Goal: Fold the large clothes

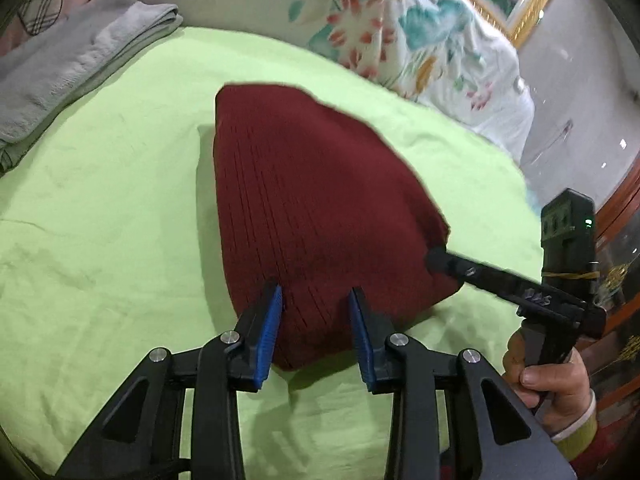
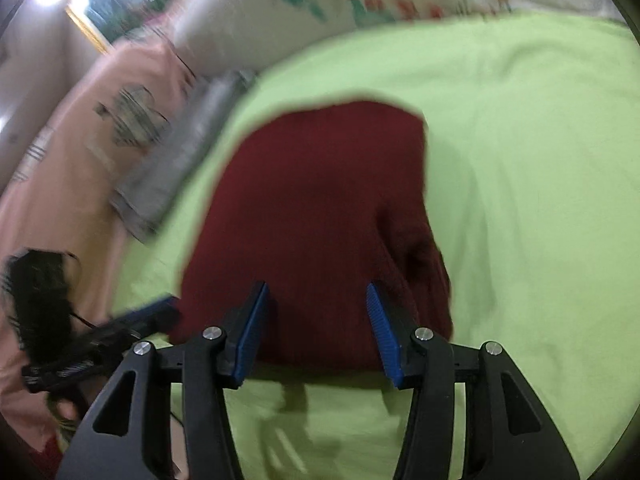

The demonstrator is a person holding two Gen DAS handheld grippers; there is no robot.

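A dark red knitted garment (image 1: 316, 216) lies folded into a compact block on the light green bed sheet (image 1: 100, 220). My left gripper (image 1: 316, 296) is open, its blue pads on either side of the garment's near edge. The right gripper's tip (image 1: 438, 258) touches the garment's right edge in the left wrist view. In the right wrist view the garment (image 2: 320, 220) lies ahead, and my right gripper (image 2: 318, 290) is open over its near edge. The left gripper (image 2: 152, 312) shows blurred at the garment's left side.
A folded grey towel (image 1: 72, 68) lies at the bed's far left, also in the right wrist view (image 2: 184, 148). A floral quilt (image 1: 400, 28) is piled at the back. Pink fabric (image 2: 80, 140) lies left of the towel. A wooden cabinet (image 1: 624, 264) stands at the right.
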